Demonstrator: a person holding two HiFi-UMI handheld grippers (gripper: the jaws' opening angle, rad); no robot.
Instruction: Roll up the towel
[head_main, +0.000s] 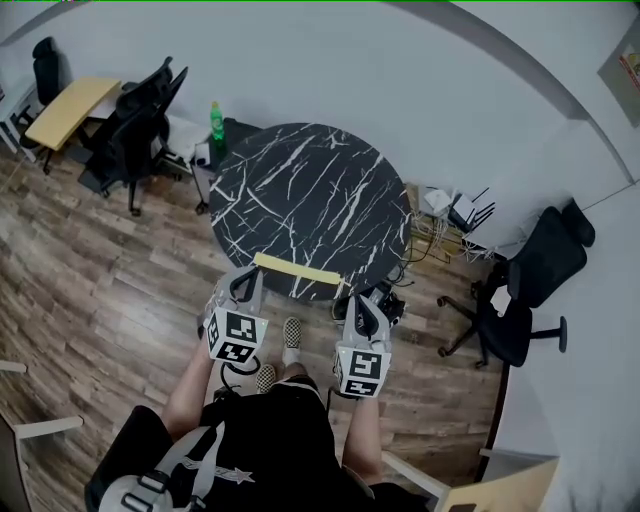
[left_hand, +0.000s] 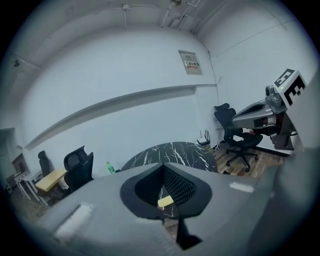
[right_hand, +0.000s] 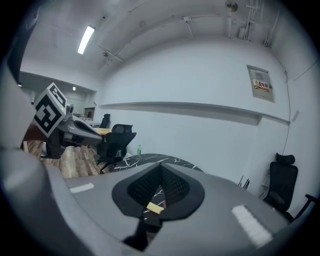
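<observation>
Left gripper and right gripper hung just short of the round marble table, each with jaws pressed together on nothing. Yellow towel lay as a narrow bundle along the table's near edge. Green bottle stood beyond the table's far-left rim; contents not discernible.

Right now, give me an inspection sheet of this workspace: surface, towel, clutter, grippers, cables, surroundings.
Surface: round black marble table.
Job's things: yellow towel, a narrow strip at the table's near edge; rolled or folded, cannot tell.
Clutter: nothing seen on the table.
Grippers: left gripper and right gripper both shut, empty, short of the table.
Cables: cable tangle on the floor by the wall.
Surroundings: green bottle beyond the table, office chairs, wooden floor.
</observation>
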